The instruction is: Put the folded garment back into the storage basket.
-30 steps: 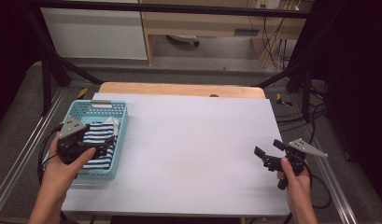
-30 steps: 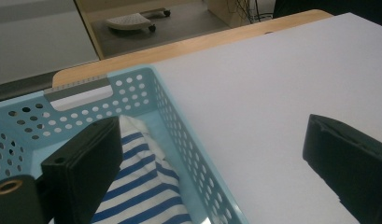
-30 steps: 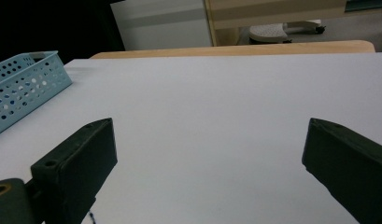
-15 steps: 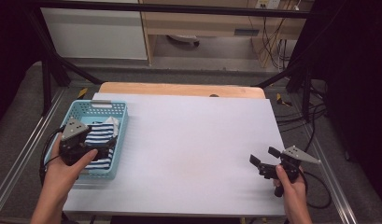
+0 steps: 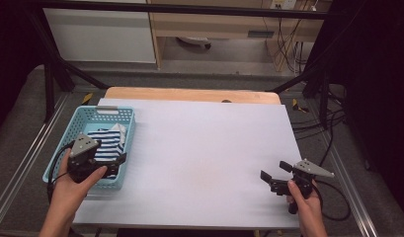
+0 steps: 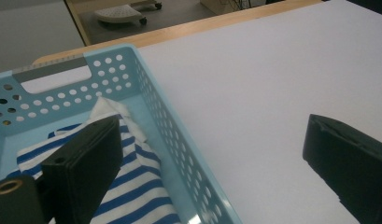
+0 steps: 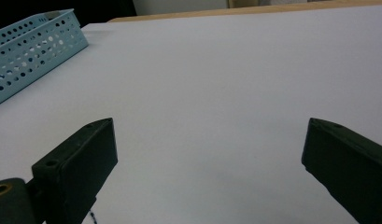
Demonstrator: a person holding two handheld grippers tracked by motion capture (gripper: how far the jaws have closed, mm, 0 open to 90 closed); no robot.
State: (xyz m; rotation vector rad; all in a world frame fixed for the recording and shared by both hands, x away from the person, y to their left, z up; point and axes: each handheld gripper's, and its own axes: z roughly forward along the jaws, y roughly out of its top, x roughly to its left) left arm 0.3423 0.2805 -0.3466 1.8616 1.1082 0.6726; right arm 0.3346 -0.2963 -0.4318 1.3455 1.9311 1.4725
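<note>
The wide white table top [image 5: 204, 148] is bare ahead of the right gripper [image 5: 274, 174], which is held low near the table's near edge with its jaws spread wide and nothing between them. The light blue perforated plastic basket [image 5: 97, 114] is straddled at its side wall by the left gripper [image 5: 118, 164], jaws wide: one inside, one outside over the table. The blue-and-white striped cloth [image 6: 132, 186] lies crumpled in the basket beneath the inner jaw. For a clean grasp, both jaws are best brought inside the wall and closed on a raised fold.
</note>
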